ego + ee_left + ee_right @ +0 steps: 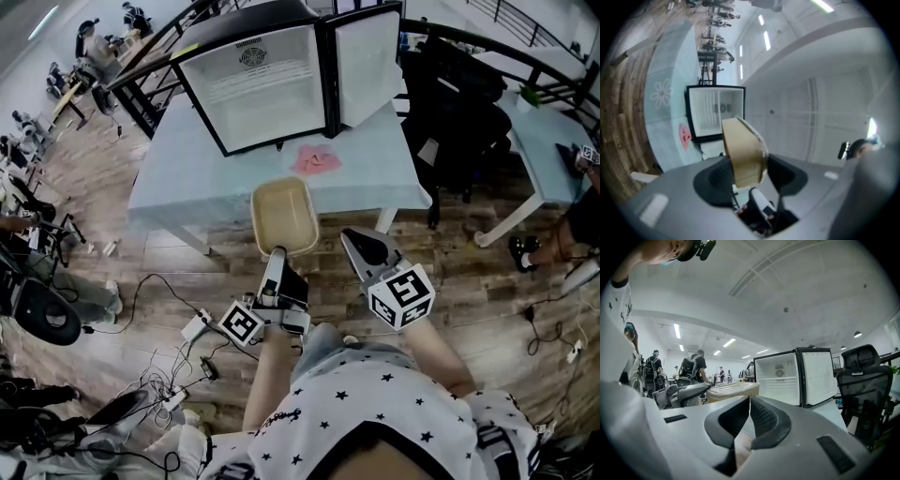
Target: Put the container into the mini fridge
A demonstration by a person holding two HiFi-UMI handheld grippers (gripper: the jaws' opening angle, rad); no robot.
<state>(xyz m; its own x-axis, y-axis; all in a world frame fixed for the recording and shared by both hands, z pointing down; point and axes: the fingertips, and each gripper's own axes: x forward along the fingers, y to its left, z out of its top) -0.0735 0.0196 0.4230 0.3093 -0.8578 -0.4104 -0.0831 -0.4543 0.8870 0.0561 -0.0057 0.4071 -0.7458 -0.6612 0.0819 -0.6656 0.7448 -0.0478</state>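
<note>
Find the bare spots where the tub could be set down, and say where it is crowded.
Free: the fridge, empty above and below its shelf; the table strip left of the pink thing. Crowded: the table's right end by the chair; cables litter the floor. The left tongs hold the tub.

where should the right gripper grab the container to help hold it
Likely the right long wall, near its middle. The container is open side up, and the left gripper pinches its near short wall, so that end is taken. Bring the right gripper in from the right, jaws opened first, one inside the thin wall, one outside.
</note>
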